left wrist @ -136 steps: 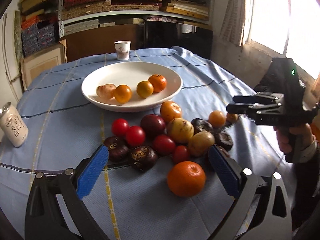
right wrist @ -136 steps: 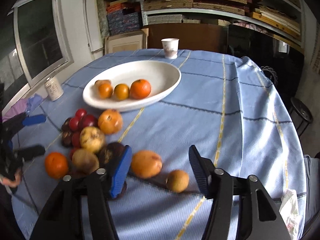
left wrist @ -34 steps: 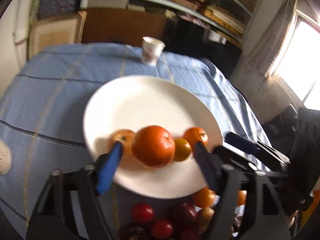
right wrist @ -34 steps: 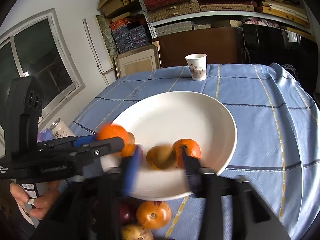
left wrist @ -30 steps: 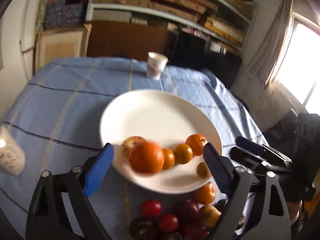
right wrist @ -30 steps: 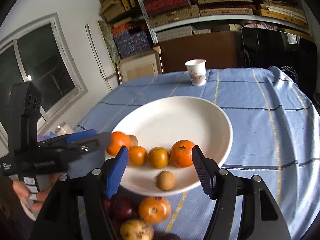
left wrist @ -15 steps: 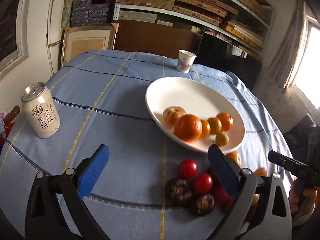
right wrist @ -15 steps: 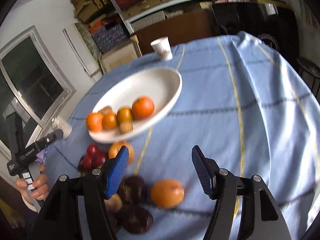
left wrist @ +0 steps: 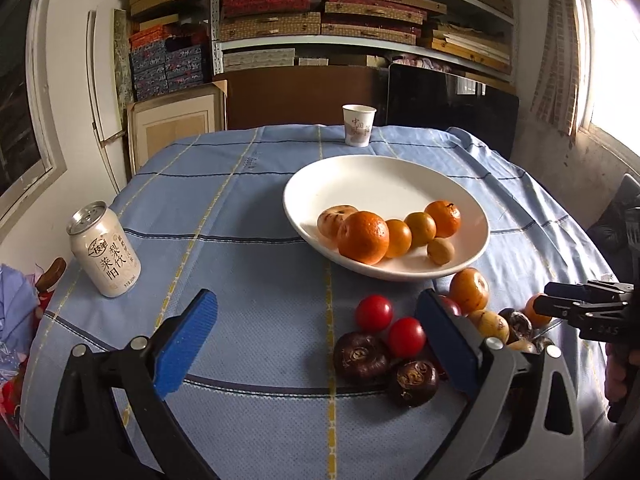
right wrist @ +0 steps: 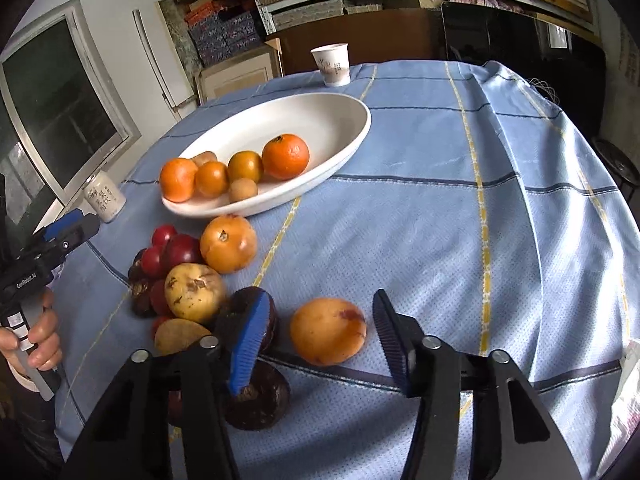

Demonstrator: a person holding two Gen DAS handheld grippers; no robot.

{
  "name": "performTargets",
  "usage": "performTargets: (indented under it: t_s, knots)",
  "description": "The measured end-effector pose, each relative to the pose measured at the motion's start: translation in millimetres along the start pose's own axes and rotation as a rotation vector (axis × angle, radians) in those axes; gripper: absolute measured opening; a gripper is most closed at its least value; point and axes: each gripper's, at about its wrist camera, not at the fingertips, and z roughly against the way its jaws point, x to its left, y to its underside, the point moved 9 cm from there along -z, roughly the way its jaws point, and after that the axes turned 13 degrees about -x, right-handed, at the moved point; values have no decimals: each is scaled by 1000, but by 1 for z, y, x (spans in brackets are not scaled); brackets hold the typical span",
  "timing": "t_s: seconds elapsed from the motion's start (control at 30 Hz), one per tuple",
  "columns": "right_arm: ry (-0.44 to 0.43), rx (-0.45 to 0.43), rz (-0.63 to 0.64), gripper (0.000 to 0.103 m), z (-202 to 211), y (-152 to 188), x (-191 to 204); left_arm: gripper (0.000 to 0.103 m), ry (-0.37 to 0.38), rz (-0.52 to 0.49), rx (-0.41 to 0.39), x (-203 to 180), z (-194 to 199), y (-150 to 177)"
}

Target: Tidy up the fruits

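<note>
A white plate [left wrist: 340, 184] [right wrist: 320, 120] holds several orange and yellow fruits, among them a big orange [left wrist: 363, 237] [right wrist: 178, 179] and a small brown fruit [left wrist: 440, 251] [right wrist: 243, 189]. A pile of red, dark purple and yellow fruits [left wrist: 384, 332] [right wrist: 188, 276] lies on the cloth in front of it. My left gripper [left wrist: 316, 340] is open and empty over bare cloth left of the pile. My right gripper [right wrist: 318, 344] is open, and an orange-yellow fruit [right wrist: 327, 337] lies on the cloth between its fingers.
A drink can [left wrist: 105, 250] [right wrist: 105, 197] stands at the table's left. A paper cup [left wrist: 359, 125] [right wrist: 332, 65] stands behind the plate. Blue tablecloth [right wrist: 460, 200] covers the round table. Shelves and frames stand behind.
Both grippers opened and dropped the big orange and the small brown fruit on the plate, then drew back toward me. My right gripper has come down around the orange-yellow fruit.
</note>
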Motion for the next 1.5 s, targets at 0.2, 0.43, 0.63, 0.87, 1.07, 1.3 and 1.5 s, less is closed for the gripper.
performTargets:
  t_s: [0.2, 0.43, 0.63, 0.87, 1.07, 1.3, 1.5]
  knots:
    - [29, 29, 25, 49, -4, 7, -2, 98, 2, 6, 1, 0, 1, 1]
    - [33, 40, 49, 42, -6, 11, -1, 98, 8, 35, 11, 6, 2, 3]
    - [55, 45, 114, 41, -10, 16, 5, 98, -1, 109, 23, 25, 1, 2]
    - [33, 26, 53, 41, -6, 9, 0, 98, 119, 36, 56, 15, 5, 11]
    - [28, 33, 40, 41, -7, 11, -1, 70, 178, -164, 85, -19, 8, 32]
    - [31, 34, 42, 41, -6, 11, -1, 52, 178, -135, 129, -10, 0, 42]
    - [29, 40, 50, 41, -7, 13, 0, 54, 118, -185, 194, -7, -13, 59]
